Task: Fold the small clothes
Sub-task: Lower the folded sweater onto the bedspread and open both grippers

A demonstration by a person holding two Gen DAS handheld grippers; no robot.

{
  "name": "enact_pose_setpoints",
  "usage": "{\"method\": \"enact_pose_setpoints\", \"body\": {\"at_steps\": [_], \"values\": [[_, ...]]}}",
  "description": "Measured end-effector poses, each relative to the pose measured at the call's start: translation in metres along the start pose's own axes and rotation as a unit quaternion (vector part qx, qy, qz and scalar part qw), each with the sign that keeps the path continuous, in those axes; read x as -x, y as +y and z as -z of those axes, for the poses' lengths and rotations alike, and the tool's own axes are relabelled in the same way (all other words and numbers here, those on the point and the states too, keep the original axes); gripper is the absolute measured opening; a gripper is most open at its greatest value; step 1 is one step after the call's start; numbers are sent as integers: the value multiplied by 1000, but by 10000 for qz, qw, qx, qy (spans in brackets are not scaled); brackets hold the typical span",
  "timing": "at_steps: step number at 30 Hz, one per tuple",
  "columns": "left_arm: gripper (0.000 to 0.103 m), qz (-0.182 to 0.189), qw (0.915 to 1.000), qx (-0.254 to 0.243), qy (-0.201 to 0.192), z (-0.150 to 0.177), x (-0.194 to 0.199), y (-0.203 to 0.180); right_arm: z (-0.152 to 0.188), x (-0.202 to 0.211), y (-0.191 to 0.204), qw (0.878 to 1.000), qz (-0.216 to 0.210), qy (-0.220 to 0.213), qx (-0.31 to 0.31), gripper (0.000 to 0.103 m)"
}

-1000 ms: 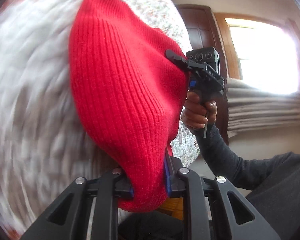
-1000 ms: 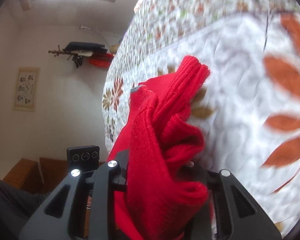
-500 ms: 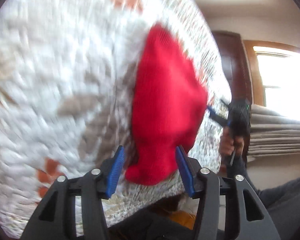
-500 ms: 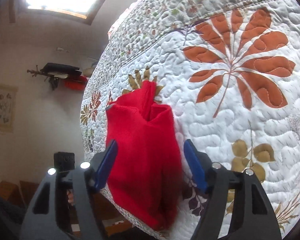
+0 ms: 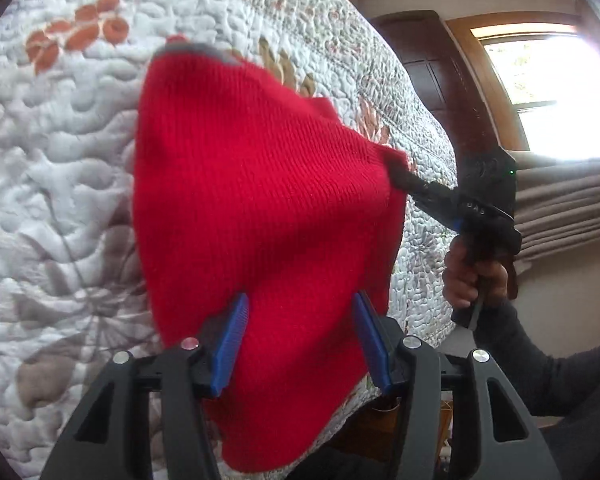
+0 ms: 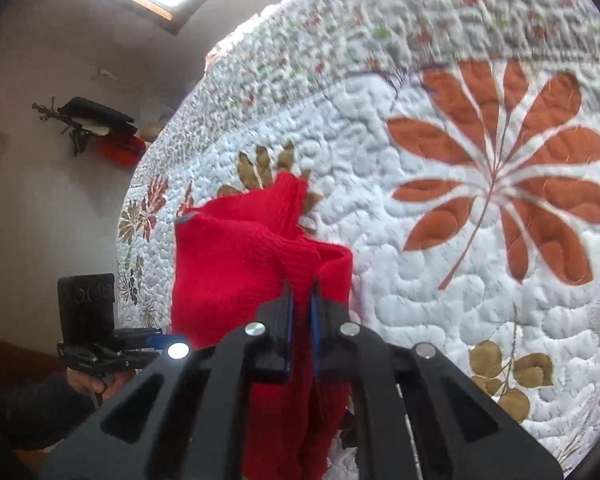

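Observation:
A red knitted garment [image 5: 260,200] lies on a white quilt [image 5: 60,160] with leaf patterns, its lower end hanging over the bed's edge. My left gripper [image 5: 302,340] is open, its blue pads [image 5: 234,336] wide apart on either side of the garment's near part. My right gripper [image 6: 302,296] is shut on a fold of the red garment [image 6: 236,264]. In the left wrist view the right gripper [image 5: 400,178] pinches the garment's right edge. The left gripper [image 6: 156,340] shows at the lower left of the right wrist view.
The quilt [image 6: 420,300] covers the bed all around the garment. A person's hand [image 5: 472,280] in a dark sleeve holds the right gripper. Beyond the bed stand a dark wooden door [image 5: 432,64], a bright window [image 5: 548,72] and grey folded cloth [image 5: 572,208]. A wall rack [image 6: 96,120] holds dark items.
A second ago both grippers held the garment up. Both then opened and it dropped onto the quilt. Now the right gripper has shut on its edge; the left stays open, closer in.

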State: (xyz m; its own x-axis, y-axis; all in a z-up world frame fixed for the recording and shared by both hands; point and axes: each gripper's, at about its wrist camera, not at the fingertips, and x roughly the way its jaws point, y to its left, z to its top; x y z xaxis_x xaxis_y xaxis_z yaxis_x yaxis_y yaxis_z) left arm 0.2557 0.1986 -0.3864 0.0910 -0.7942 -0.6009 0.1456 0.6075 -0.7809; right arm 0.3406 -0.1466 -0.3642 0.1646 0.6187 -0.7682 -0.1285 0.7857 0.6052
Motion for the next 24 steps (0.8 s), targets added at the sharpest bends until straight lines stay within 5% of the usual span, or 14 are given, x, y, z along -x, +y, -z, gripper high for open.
{"method": "enact_pose_setpoints", "body": {"at_steps": [3,6,8,14,17,19,23,24], "values": [[54,93,9999,-35,-52,-8,6,-13,4,-12,-11,9998,41,155,-126,12],[56,206,9987,-328,-331,-34,24,-29,6,12,-7,9995,-23,-166,-279,30],[60,285,9981,-353,-412,-54,25,-27,10,31,-1,9983,-214,-387,-375,30],[58,178,9996,-142,-171,-118,-8,14,21,-6,24,9935,-1092,281,-174,30],[43,-87,9998,-132,74,-125,-27,34,21,-35,5,9941,-940,493,-215,1],[31,-216,9996,-168,70,-126,-32,40,18,-43,-15,9930,-988,491,-431,0],[32,-313,9989,-330,-118,-118,-17,22,21,-28,-13,9924,-1043,415,-496,0],[33,-203,9988,-386,-212,-113,-8,14,25,-18,-9,9924,-1071,364,-494,7]]}}
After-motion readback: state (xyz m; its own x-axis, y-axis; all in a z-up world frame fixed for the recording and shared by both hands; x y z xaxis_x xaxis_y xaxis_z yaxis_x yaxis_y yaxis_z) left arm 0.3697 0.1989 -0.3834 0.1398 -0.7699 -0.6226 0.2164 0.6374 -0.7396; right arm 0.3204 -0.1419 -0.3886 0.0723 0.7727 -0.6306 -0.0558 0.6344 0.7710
